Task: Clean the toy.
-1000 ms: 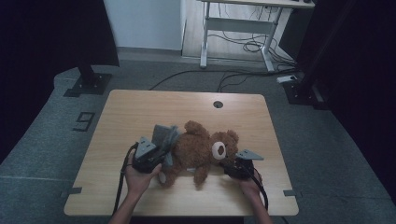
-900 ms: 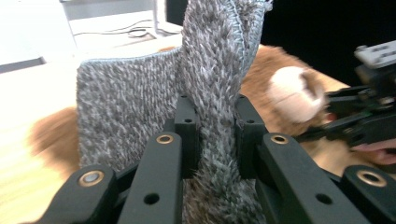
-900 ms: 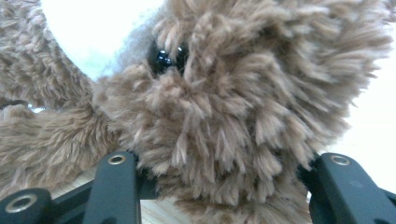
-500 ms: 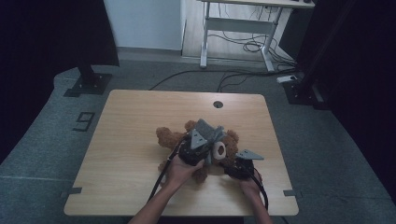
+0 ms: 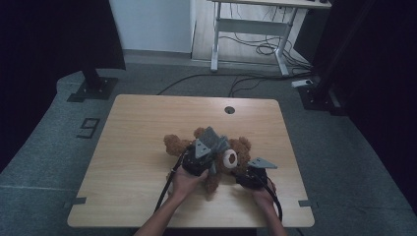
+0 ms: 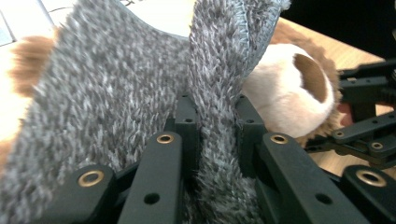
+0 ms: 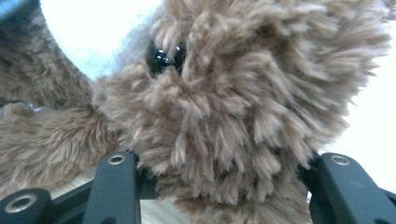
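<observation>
Working from the surface (image 5: pixel 147 132) down, I see the bear (image 5: pixel 231 155) lying near its middle, head toward my right. I judge I am dressing it: my right gripper (image 5: pixel 250 178) sits at the bear's head, its fingers (image 7: pixel 114 186) spread around the fur, seemingly steadying it. My left gripper (image 5: pixel 199 160) hangs over the bear's body, its fingers (image 6: pixel 184 126) pinching a fold of grey cloth (image 6: pixel 112 88), lifted just beside the bear's muzzle (image 6: pixel 285 98), probably to pull it over.
</observation>
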`<action>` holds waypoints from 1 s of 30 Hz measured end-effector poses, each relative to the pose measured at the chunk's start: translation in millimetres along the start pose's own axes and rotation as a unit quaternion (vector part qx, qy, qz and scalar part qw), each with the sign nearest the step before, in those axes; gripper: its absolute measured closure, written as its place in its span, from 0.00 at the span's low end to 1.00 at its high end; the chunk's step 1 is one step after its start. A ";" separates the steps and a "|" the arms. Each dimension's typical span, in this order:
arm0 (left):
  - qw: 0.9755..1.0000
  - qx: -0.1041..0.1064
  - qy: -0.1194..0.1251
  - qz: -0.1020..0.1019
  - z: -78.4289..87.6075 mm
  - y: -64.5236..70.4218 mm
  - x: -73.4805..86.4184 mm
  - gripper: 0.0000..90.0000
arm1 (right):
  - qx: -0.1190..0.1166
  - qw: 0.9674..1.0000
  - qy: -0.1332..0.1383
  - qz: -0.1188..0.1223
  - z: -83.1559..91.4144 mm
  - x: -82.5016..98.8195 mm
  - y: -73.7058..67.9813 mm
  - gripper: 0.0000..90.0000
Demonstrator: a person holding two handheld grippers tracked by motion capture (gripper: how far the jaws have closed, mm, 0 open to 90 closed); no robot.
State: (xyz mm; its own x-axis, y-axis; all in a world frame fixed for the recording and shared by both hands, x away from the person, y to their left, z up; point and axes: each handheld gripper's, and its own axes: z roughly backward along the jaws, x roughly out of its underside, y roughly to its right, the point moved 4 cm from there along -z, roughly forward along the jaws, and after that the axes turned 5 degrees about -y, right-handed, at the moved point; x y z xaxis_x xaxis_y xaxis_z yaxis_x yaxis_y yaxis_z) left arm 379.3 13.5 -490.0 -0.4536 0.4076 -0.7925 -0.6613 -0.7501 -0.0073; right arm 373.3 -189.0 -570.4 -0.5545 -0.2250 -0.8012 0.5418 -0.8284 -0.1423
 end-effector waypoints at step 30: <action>0.996 -0.060 0.044 0.052 72.8 -61.2 30.3 0.84 | -0.004 1.000 -0.002 -0.007 -0.2 -0.1 1.7 0.52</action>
State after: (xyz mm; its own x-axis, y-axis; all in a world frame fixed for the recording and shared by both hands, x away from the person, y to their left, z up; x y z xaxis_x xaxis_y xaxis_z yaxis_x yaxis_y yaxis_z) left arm 362.5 109.7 -469.1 -0.4579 0.2819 -0.8431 -0.5351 -0.8448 0.0081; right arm 374.3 -190.4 -570.7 -0.5646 -0.2152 -0.7968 0.5395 -0.8269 -0.1589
